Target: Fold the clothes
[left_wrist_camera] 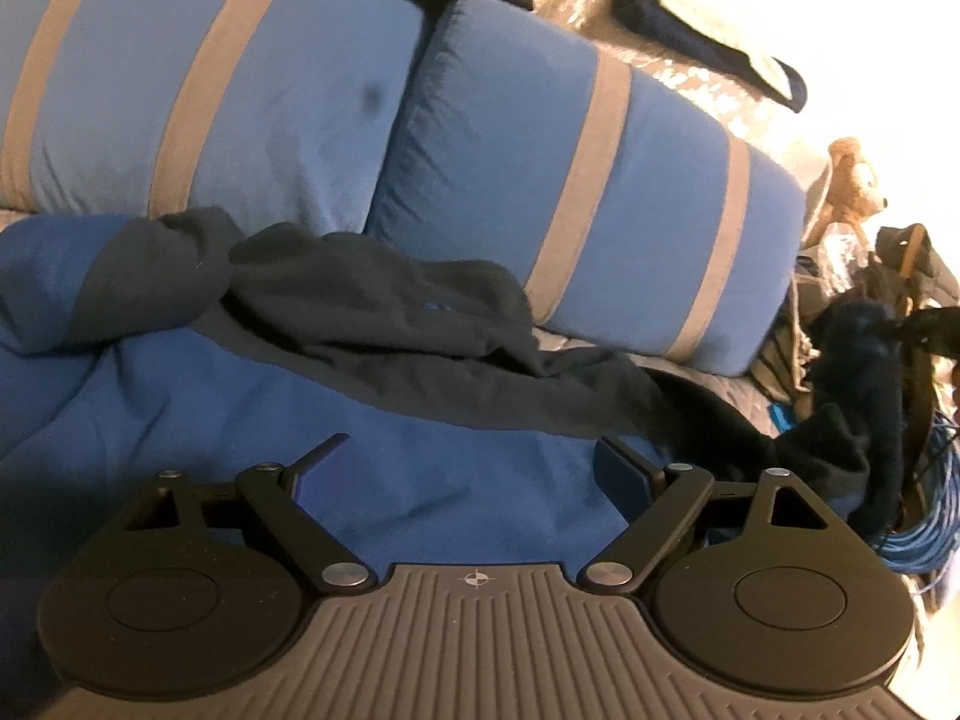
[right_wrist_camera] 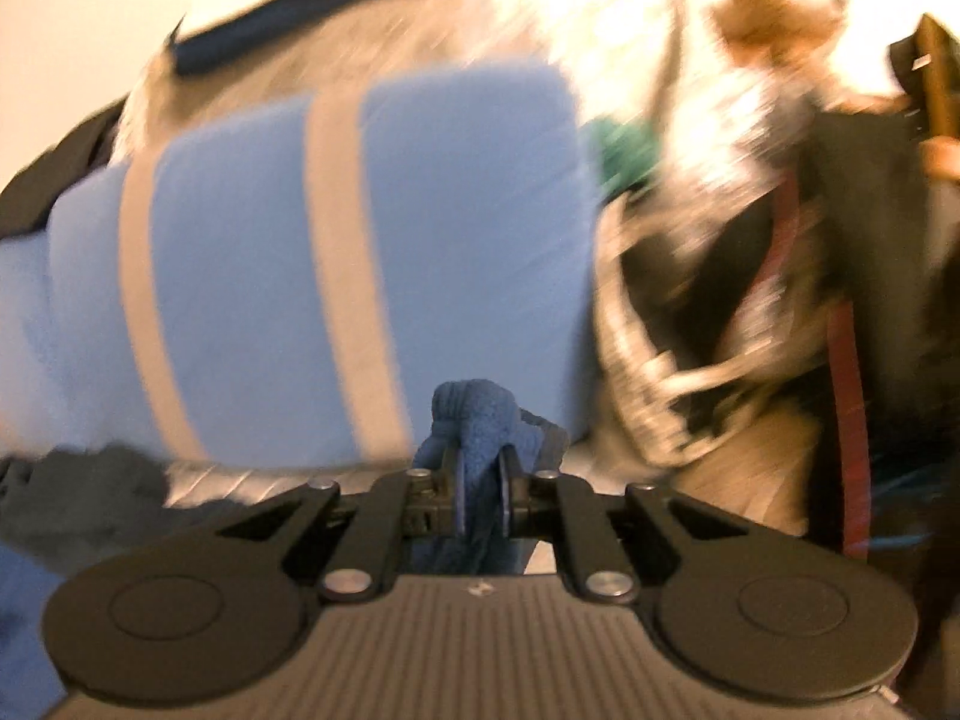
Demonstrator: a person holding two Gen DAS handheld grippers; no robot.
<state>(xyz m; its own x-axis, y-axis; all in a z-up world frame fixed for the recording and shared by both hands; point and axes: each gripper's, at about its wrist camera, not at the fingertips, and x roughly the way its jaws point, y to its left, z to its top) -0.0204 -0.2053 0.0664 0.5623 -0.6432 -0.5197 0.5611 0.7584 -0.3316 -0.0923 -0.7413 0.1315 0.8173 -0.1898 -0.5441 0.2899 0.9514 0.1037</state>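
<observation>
A dark navy garment (left_wrist_camera: 384, 324) lies crumpled across a bright blue fleece garment (left_wrist_camera: 252, 438) on the bed, in the left wrist view. My left gripper (left_wrist_camera: 474, 456) is open and empty, hovering just over the blue fleece, near the dark garment's edge. In the right wrist view my right gripper (right_wrist_camera: 480, 480) is shut on a bunched fold of blue fleece cloth (right_wrist_camera: 474, 420), held up in front of a pillow. The view is motion-blurred.
Two light blue pillows with grey stripes (left_wrist_camera: 564, 192) (right_wrist_camera: 336, 264) lean behind the clothes. A stuffed bear (left_wrist_camera: 852, 186) sits at the right. Dark bags and straps (right_wrist_camera: 810, 276) and a coil of blue cable (left_wrist_camera: 924, 516) crowd the bed's right side.
</observation>
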